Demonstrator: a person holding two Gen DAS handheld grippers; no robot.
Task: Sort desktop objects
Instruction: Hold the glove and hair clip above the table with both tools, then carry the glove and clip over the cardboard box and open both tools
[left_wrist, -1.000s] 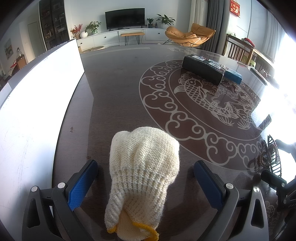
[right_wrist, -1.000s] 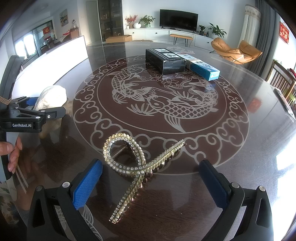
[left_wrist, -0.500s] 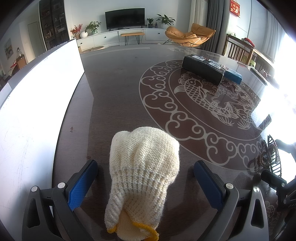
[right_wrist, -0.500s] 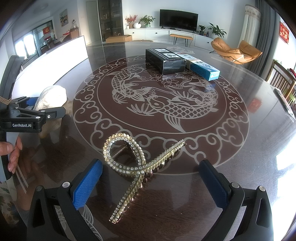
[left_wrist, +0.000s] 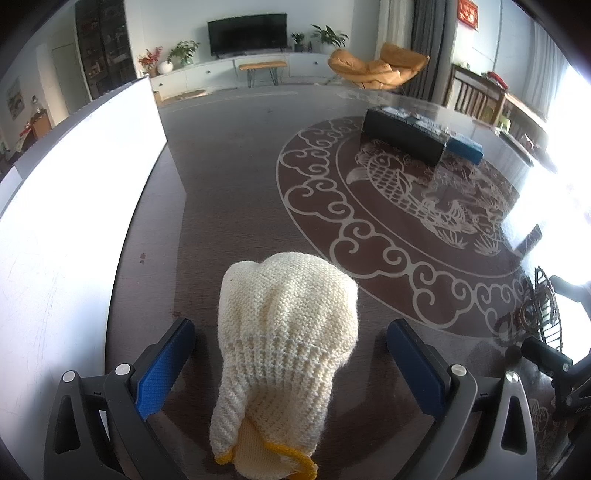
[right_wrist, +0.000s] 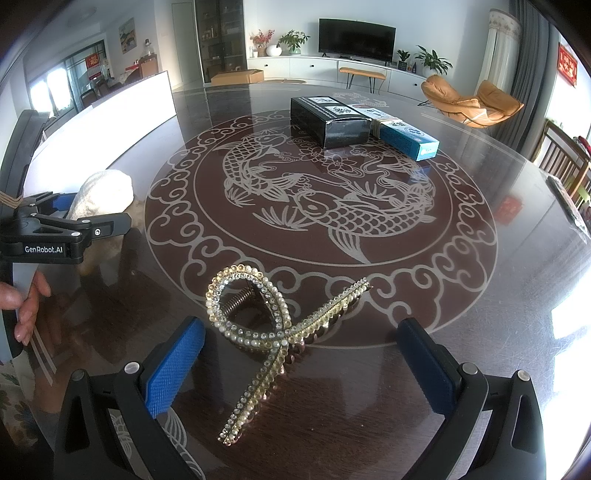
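A cream knitted glove (left_wrist: 284, 354) with a yellow cuff lies on the dark table between the blue pads of my left gripper (left_wrist: 291, 354), which is open and does not touch it. A rhinestone hair clip (right_wrist: 273, 332) shaped like a looped ribbon lies between the wide-spread fingers of my right gripper (right_wrist: 301, 362), also open and clear of it. In the right wrist view the left gripper (right_wrist: 70, 229) shows at the left edge beside the glove (right_wrist: 99, 194), held by a hand (right_wrist: 26, 306). In the left wrist view the hair clip (left_wrist: 539, 310) sits at the far right.
A black box (right_wrist: 327, 120) and a blue box (right_wrist: 406, 136) lie side by side at the far side of the round table (right_wrist: 480, 295) with its fish inlay. A white panel (left_wrist: 62, 206) runs along the left edge. Chairs stand beyond the table.
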